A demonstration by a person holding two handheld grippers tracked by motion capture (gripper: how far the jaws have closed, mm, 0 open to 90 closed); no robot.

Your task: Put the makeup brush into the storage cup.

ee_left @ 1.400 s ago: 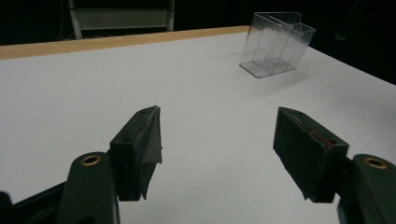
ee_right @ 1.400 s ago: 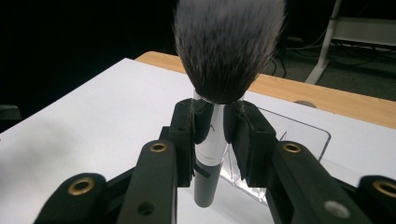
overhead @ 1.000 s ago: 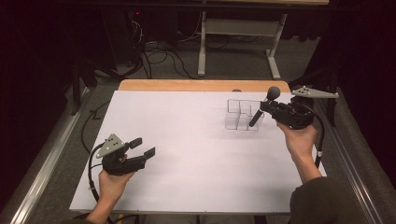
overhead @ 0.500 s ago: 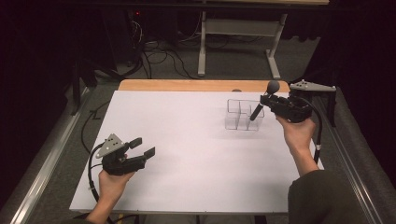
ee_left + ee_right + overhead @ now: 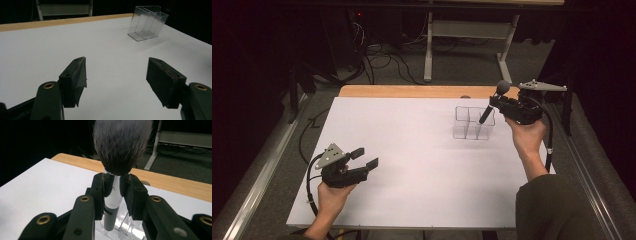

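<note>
A makeup brush (image 5: 492, 104) with a dark bushy head (image 5: 122, 145) and a white-and-grey handle is tilted, head up. My right gripper (image 5: 496, 104) is shut on its white neck (image 5: 113, 195) at the table's far right. The handle's lower end hangs at the top of a clear divided box (image 5: 472, 123), over its right compartment; whether it is inside I cannot tell. The box's clear walls (image 5: 126, 227) show below the jaws. My left gripper (image 5: 364, 159) rests low at the near left, open with nothing between its pads (image 5: 77, 77). The clear box (image 5: 147, 23) stands far ahead of it.
The white table sheet (image 5: 412, 150) ends at a wooden strip (image 5: 412, 91) along the far edge. Beyond it are a metal table frame (image 5: 429, 45) and cables (image 5: 377, 55) on the floor. A cable trails from each gripper.
The right hand has carried the brush a little up and toward the table's far edge, bringing the handle's end over the clear box. The left gripper has stayed put.
</note>
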